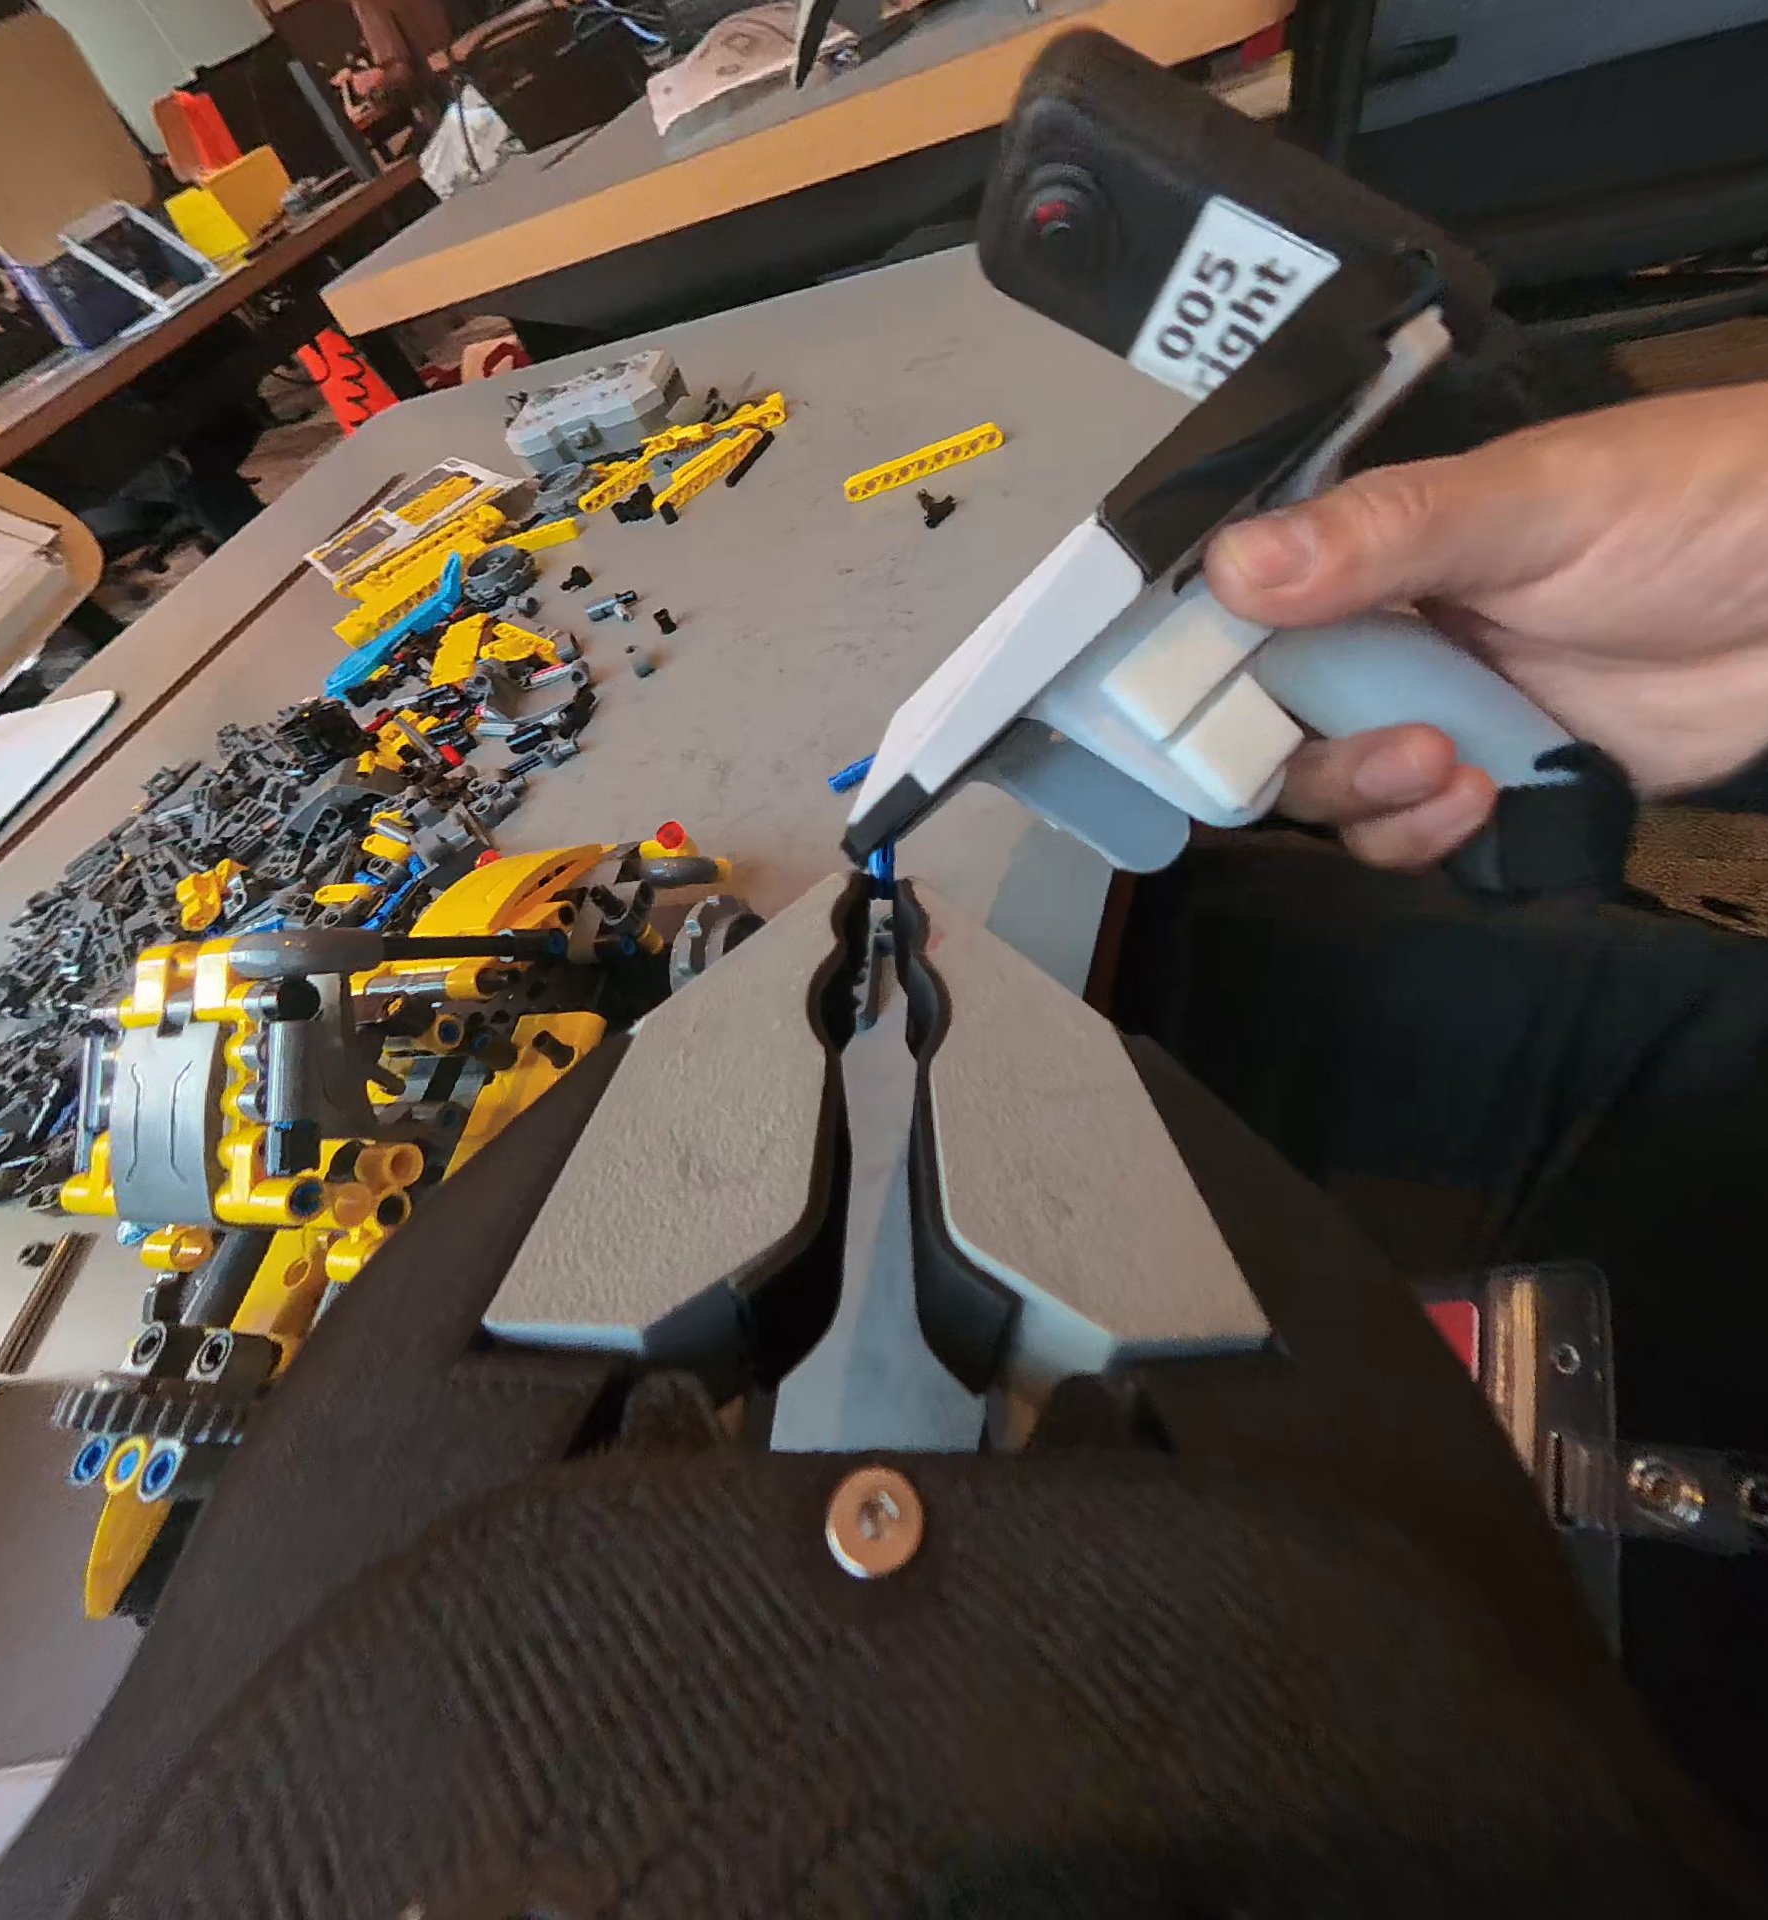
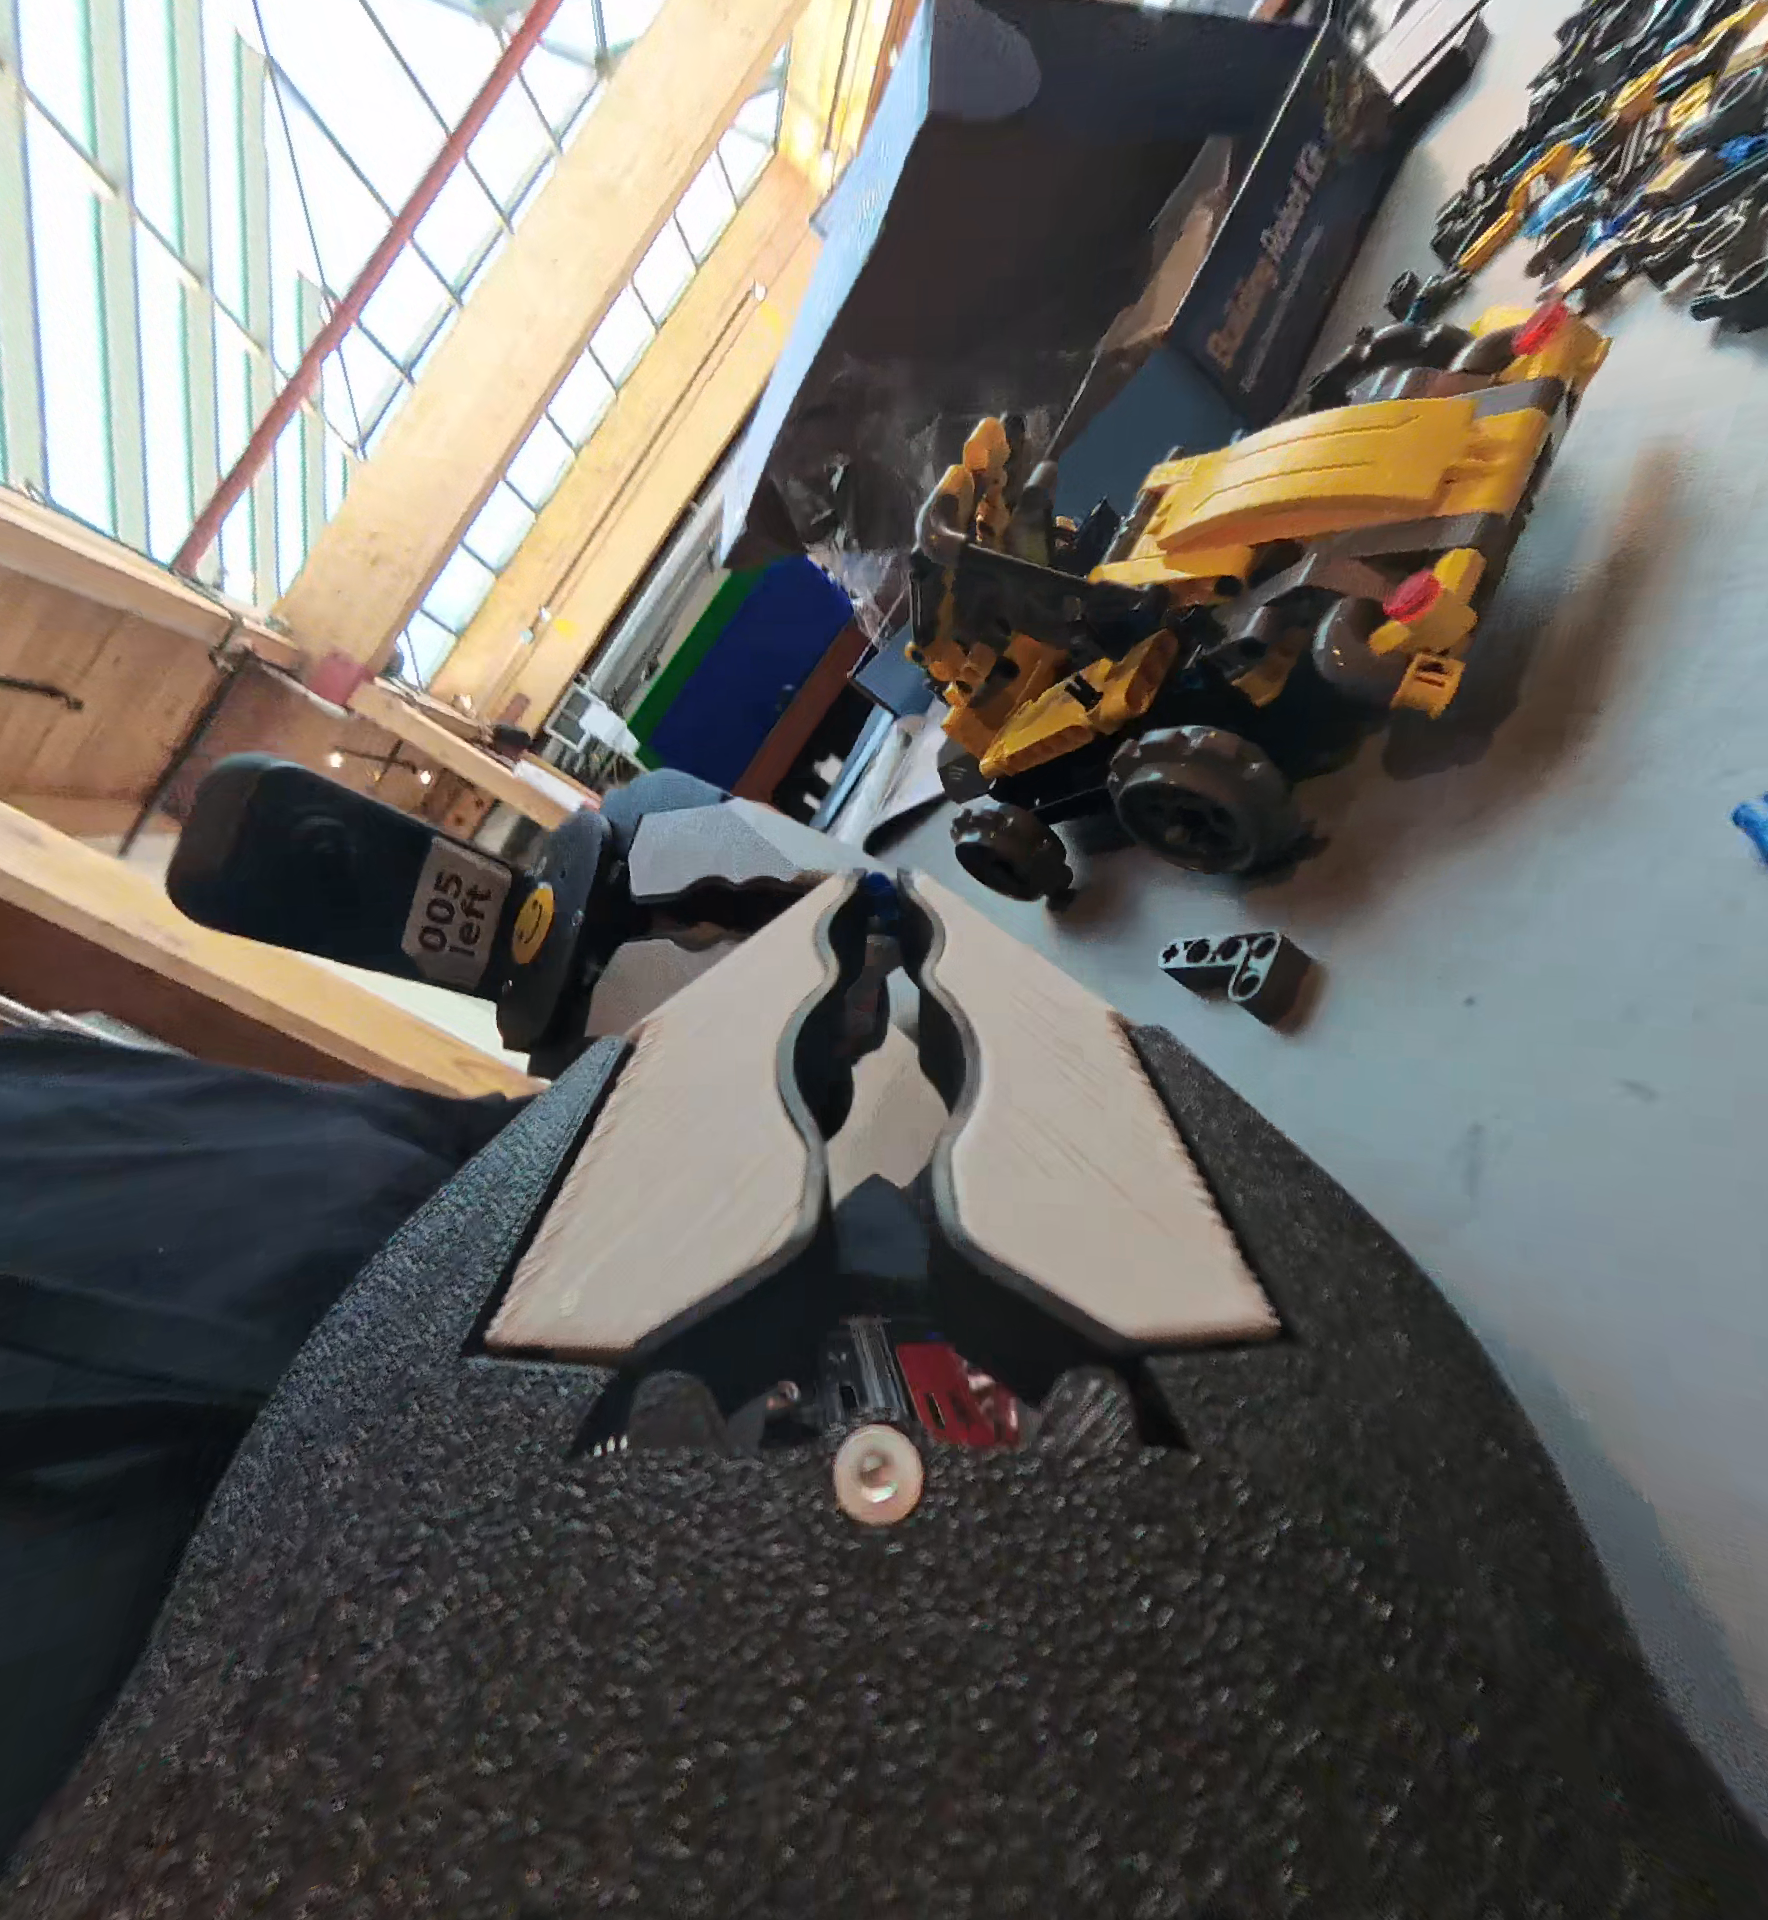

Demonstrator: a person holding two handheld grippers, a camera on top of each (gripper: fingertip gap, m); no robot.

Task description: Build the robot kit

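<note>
My left gripper (image 1: 878,902) pinches a small grey piece (image 1: 875,961); my right gripper (image 2: 875,902) clamps the blue pin (image 1: 881,864) on it — tips nearly touching above the grey table (image 1: 807,582). The yellow model car (image 2: 1264,613) sits left, loose parts (image 1: 236,790) beyond.

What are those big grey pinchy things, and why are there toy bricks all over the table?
They are two hand-held grippers, like big tongs, with a camera on each. One picture looks along the left gripper, the other along the right gripper. A person's hand squeezes the right one. Their tips meet above the grey table. The left pinches a small dark brick piece; the right pinches a little blue pin. On the table sit a half-built yellow toy car, a pile of loose black and yellow pieces, and a yellow beam.
</note>
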